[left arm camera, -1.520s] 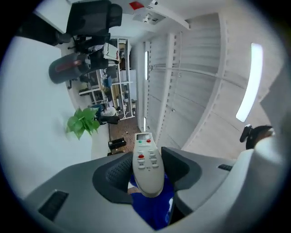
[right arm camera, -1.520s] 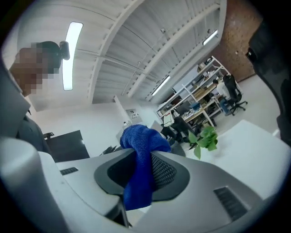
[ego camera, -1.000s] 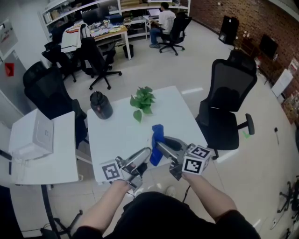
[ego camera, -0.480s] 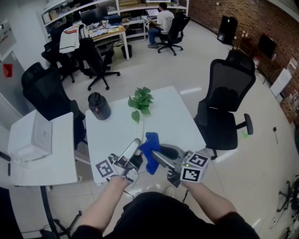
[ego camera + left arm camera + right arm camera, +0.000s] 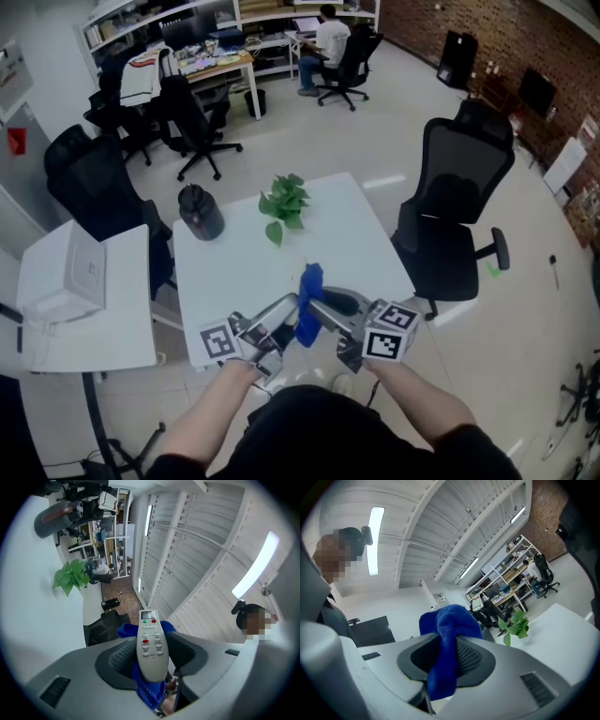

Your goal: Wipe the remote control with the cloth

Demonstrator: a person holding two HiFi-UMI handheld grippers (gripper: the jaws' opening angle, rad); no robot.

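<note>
Presently: remote control, likely light, rigid, slick, clamped at its lower half by left gripper fingers, above tabletop edge. Cloth, soft, bunched, pinched in right gripper fingers, just behind it.

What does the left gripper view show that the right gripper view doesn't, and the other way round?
Only the left gripper view: the pale grey oval remote control with red and green buttons, clamped between the jaws of the left gripper.

Only the right gripper view: the right gripper shut on the blue terry cloth, plus far office desks.

Both: that cloth (in the left gripper view it shows behind the remote control), the green leafy plant, the white table and a ceiling strip light.
</note>
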